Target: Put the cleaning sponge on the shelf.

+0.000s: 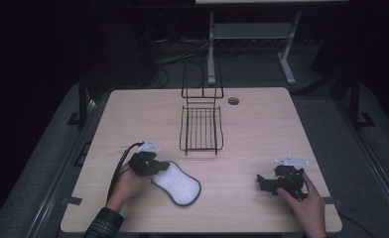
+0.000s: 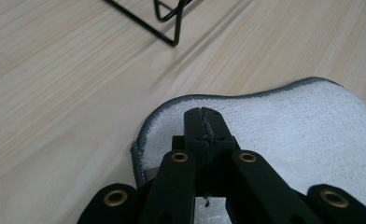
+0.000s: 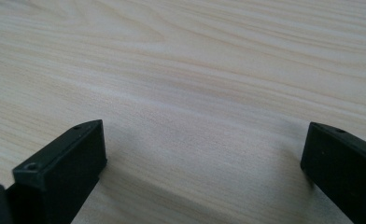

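— Where's your left hand?

— My left gripper (image 1: pixel 155 166) is down near the front left of the table (image 1: pixel 262 129), and its jaws are pressed together with nothing between them. In the left gripper view the tips (image 2: pixel 204 126) sit over the near end of the white pad (image 2: pixel 312 135); whether they touch it I can't tell.

— What kind of pad?

— A flat white one with a grey rim, lying on the wood (image 1: pixel 180 184), running out to the right of that gripper toward the middle of the table.

— And your right?

— My right gripper (image 1: pixel 268 184) is near the front right, well apart from the pad. Its jaws stand wide apart over bare wood (image 3: pixel 195 70), holding nothing.

— Anything else on the table?

— A black wire rack (image 1: pixel 201 128) stands past the pad, toward the middle, and there's a round hole (image 1: pixel 233 101) just beside its far right corner.
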Action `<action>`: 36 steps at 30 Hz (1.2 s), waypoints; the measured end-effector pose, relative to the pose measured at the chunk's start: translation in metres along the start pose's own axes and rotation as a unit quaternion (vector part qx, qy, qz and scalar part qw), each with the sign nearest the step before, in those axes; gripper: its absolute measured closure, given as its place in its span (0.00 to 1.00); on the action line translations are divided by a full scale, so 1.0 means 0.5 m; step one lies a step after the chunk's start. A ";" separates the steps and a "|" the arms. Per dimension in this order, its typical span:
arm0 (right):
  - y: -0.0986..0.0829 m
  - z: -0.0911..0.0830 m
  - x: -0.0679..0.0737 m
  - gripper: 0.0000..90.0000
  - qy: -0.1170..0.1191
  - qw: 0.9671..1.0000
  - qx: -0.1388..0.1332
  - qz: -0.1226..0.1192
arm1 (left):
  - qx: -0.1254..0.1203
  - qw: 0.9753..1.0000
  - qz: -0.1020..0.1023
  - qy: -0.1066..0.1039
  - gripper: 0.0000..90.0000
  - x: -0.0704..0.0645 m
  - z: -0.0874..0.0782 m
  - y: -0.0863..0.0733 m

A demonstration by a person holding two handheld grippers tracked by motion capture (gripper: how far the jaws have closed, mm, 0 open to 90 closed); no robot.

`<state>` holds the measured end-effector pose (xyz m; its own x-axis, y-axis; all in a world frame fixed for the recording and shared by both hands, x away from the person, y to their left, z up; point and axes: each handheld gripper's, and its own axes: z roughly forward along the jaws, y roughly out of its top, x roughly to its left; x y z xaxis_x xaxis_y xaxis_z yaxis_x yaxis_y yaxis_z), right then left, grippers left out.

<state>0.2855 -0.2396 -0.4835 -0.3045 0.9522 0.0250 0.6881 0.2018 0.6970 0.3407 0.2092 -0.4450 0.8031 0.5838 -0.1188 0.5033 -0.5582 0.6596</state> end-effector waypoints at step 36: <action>0.000 0.000 0.000 0.00 0.001 1.000 0.001 0.000 | -0.048 0.998 -0.029 -0.011 1.00 -0.060 -0.078 -0.049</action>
<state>0.2857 -0.2394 -0.4834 -0.3051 0.9520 0.0263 0.6891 0.2016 0.6961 0.2919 0.2284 -0.4286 0.7811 0.5999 -0.1735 0.5165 -0.4645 0.7194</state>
